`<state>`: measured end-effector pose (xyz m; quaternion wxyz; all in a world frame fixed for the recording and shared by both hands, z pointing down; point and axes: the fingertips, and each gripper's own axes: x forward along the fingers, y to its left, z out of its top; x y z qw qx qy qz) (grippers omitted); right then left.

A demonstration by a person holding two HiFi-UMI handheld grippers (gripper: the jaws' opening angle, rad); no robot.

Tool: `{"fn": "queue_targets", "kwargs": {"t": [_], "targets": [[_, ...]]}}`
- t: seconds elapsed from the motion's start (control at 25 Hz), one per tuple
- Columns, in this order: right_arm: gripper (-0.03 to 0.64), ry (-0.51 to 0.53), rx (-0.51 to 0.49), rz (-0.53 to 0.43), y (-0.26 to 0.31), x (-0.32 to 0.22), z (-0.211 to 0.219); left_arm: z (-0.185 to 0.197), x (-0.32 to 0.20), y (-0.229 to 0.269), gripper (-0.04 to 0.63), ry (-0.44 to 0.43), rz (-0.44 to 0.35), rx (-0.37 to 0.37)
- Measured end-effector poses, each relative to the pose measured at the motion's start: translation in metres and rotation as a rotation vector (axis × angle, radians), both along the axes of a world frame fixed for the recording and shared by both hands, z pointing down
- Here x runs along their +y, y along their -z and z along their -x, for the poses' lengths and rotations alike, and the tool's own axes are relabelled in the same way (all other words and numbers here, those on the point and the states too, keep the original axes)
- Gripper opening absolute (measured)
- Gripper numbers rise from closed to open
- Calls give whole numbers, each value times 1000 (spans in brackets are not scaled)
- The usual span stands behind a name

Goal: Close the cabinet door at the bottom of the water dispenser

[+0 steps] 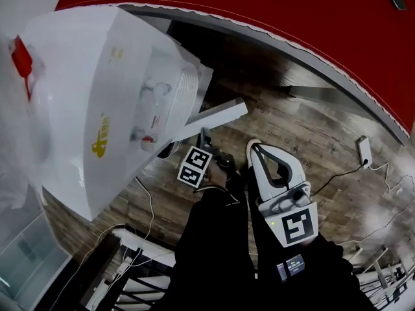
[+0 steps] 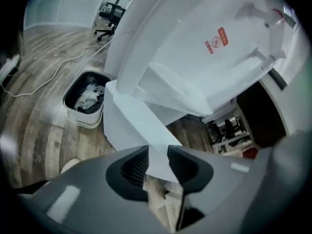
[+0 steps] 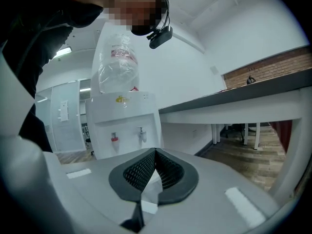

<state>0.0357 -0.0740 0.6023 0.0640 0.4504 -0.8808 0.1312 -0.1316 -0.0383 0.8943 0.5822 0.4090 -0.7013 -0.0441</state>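
Observation:
The white water dispenser (image 1: 97, 102) stands at the left, with its bottom cabinet door (image 1: 217, 116) swung out over the wood floor. My left gripper (image 1: 206, 138) is at the door's free edge. In the left gripper view the jaws of the left gripper (image 2: 157, 152) are open and straddle the door (image 2: 141, 116), its thin edge lying between the pads. My right gripper (image 1: 256, 149) hangs beside it to the right, apart from the door. The right gripper (image 3: 156, 152) is shut and empty, pointing at the dispenser (image 3: 124, 126); the gripper body hides the cabinet below the taps.
A small white waste bin (image 2: 85, 99) sits on the floor just left of the dispenser's base, with a cable (image 2: 48, 79) trailing past it. A long white table (image 3: 243, 101) runs along the right. A power strip (image 1: 364, 151) lies on the floor at the far right.

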Motion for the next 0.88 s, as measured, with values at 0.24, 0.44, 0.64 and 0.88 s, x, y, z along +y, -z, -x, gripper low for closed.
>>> {"fn": "queue_targets", "kwargs": {"t": [0.24,0.44,0.64,0.88], "targets": [[0,-28,-15,45,-20,5,-7,6,-34,0,130,-83,-47,-33],[0,-7,-3,54,-27,8,-4,26,-56,-6,58,-174,-17,-237],[0,-7,6,75,-39,7,-4,48,-65,-11,38,-149,-6,-345],[0,1,-13,66,-32,2,2,2,-50,7,8,-454,-52,-335]]}}
